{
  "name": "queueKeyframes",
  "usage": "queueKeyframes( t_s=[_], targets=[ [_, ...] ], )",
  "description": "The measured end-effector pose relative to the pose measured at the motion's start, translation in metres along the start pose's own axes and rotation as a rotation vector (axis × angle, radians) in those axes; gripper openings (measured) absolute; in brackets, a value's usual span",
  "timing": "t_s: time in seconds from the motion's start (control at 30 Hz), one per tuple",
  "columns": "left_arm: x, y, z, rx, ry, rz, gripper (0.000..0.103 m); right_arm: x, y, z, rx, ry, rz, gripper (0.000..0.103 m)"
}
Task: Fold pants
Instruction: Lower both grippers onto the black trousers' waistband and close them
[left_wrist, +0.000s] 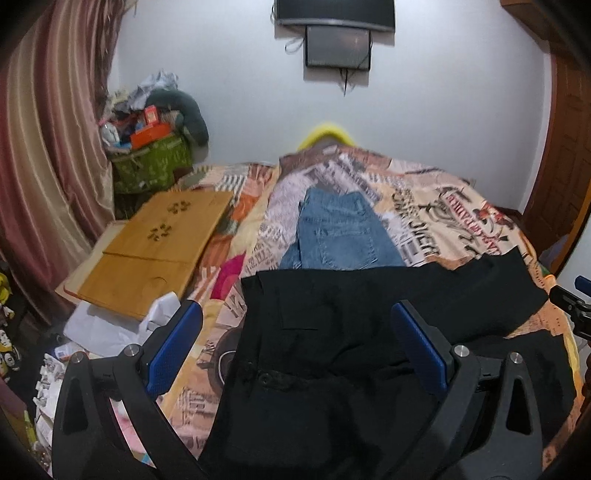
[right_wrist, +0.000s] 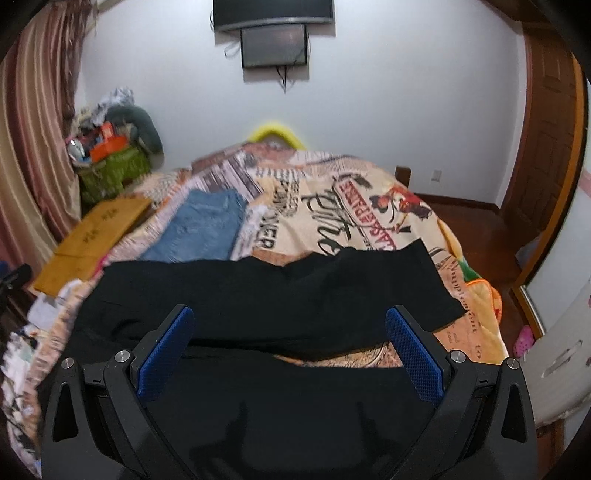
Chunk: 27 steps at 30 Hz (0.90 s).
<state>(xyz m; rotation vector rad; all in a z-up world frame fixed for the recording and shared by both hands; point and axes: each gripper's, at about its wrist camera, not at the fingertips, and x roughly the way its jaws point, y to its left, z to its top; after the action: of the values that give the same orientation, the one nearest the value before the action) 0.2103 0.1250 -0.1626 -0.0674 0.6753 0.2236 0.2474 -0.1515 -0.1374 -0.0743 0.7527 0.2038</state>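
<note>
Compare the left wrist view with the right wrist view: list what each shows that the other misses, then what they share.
Only the left wrist view shows the white papers beside the bed and the right gripper at its edge.

Only the right wrist view shows the wooden floor and a pink shoe.

Both show the black pants, folded jeans, wooden board, printed bedspread and green basket.

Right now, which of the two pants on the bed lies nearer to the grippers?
The black pants, spread across the bed directly under both open grippers, left and right. The blue jeans lie folded farther back, toward the wall.
</note>
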Motion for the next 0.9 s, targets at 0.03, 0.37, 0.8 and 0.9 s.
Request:
queueKeyframes(
  t_s=[0.03,0.37,0.8,0.9],
  targets=[
    [0.014,0.004,0.002,-0.003,0.02,-0.008,0.103,0.007,0.0,0.003,-0.011,0.018,-0.007,0.103],
    [0.124,0.045,0.022,-0.062,0.172,0.008,0.103,0.079,0.007,0.04,-0.171,0.103,0.035,0.103],
    [0.22,0.067,0.017,-0.137,0.393,-0.022,0.08,0.171,0.028,0.062,-0.398,0.232,0.222,0.101],
    [0.234,0.063,0.015,-0.156,0.428,-0.057,0.074,0.192,0.034,0.063,-0.422,0.287,0.259,0.097]
  ],
)
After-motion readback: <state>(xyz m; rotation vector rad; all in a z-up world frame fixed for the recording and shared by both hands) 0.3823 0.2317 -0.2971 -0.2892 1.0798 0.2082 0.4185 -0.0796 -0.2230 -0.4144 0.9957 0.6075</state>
